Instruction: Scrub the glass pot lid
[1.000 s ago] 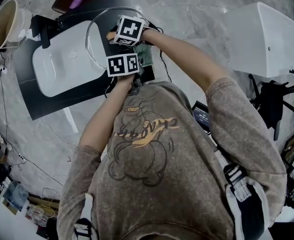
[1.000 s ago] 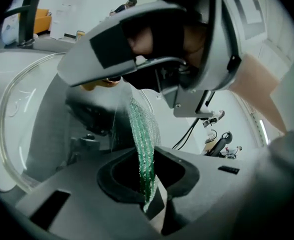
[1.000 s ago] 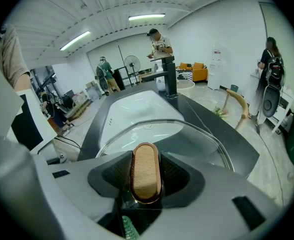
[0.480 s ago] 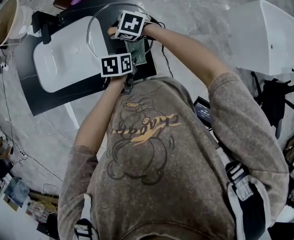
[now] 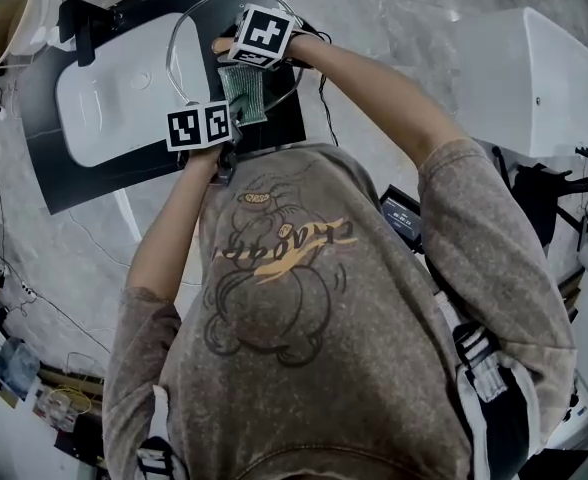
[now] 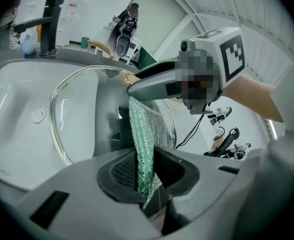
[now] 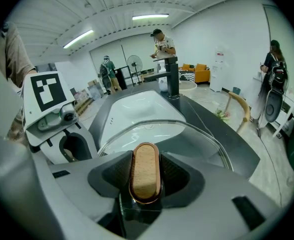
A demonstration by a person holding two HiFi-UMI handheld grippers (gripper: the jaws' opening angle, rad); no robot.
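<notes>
- My right tongs are closed partway on the wooden knob of the glass pot lid, one pad against each side of the knob.
- The lid hangs from that grip. In the head view its rim overlaps the right end of the white sink and the black counter beside it.
- My left tongs are clamped on a green scrub cloth. The cloth stands up out of the jaws and lies against the glass, just under the right tongs' nose (whether the lid's inner or outer face, I can't tell).
- Compared with a second ago, the left tongs have slid sideways toward the sink. Their marker cube was nearly under the right tongs' cube and is now well off to its left.
- The cloth came along, from the lid's right edge to its middle.
- The right tongs have kept their place and their hold.
- The black tap stands at the sink's far end.
</notes>
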